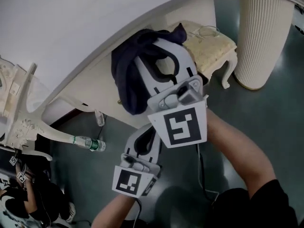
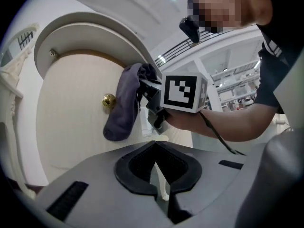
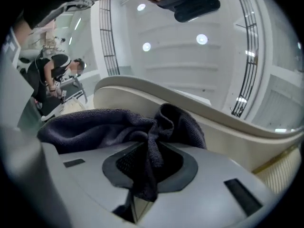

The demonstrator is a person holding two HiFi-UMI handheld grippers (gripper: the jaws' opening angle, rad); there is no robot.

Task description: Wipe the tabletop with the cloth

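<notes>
The dark cloth point(image 1: 130, 70) is pinched in the right gripper point(image 1: 159, 56). That gripper's own view shows a twisted fold of the fabric running down between the jaws, which are closed on it, while the rest bunches over their tips. The cloth hangs just below the table's curved rim point(image 1: 142, 20), in front of the cream drawer front point(image 2: 71, 108) and near its brass knob point(image 2: 109, 100). It is not on the white tabletop point(image 1: 71, 23), which lies above the rim. The left gripper point(image 1: 146, 131) sits lower and farther out from the rim, its jaws pressed together with nothing between them. Beyond the rim stand a cushioned stool point(image 1: 209, 46) and a fluted pedestal point(image 1: 261, 37), and a plastic bottle point(image 1: 89, 143) lies on the floor below it. I judge that the cloth is in hand but wiping has not begun. The next move calls for lifting the right gripper over the rim, laying the cloth flat on the top and keeping the pinch firm as it sweeps.
</notes>
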